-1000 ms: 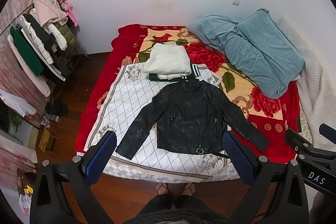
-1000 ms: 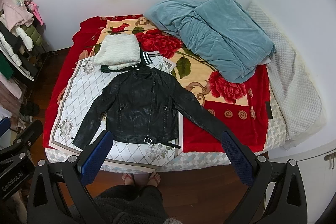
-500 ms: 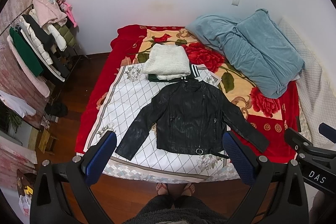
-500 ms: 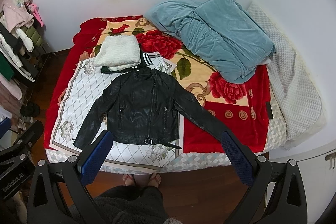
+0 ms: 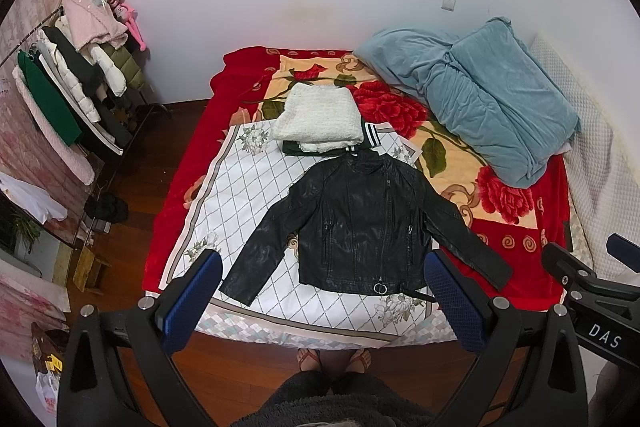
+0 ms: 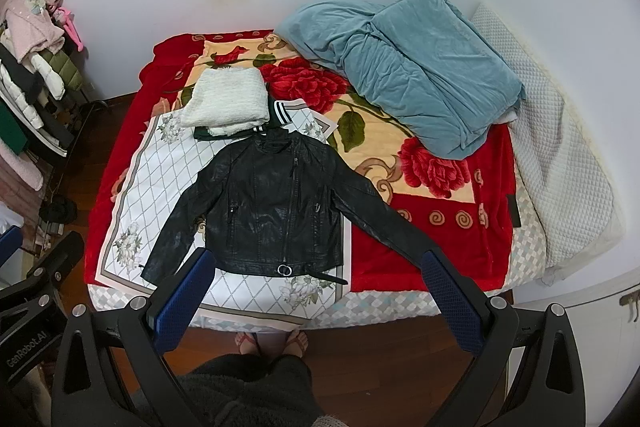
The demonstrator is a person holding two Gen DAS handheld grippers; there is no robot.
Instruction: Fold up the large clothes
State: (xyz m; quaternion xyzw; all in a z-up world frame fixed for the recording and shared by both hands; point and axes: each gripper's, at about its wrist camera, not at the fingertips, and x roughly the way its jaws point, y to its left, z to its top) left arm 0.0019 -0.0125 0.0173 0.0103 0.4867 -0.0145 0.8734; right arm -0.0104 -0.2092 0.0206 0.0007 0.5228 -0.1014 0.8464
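A black leather jacket [image 5: 360,223] lies flat, front up, sleeves spread, on a white diamond-patterned sheet [image 5: 248,187] on the bed; it also shows in the right wrist view [image 6: 276,207]. My left gripper [image 5: 320,291] is open and empty, held high above the bed's near edge. My right gripper [image 6: 316,291] is open and empty, also high above the near edge. Behind the jacket's collar lies a folded white knit [image 5: 318,119] on a dark green garment [image 5: 296,149].
A crumpled blue blanket [image 5: 480,95] covers the far right of the red floral bedspread [image 5: 516,255]. A clothes rack [image 5: 68,95] with hanging garments stands left of the bed. A white quilted pad [image 6: 560,155] runs along the right wall. The person's feet [image 5: 332,357] stand on the wood floor.
Both views shift only slightly; the jacket and the grippers stay as they were.
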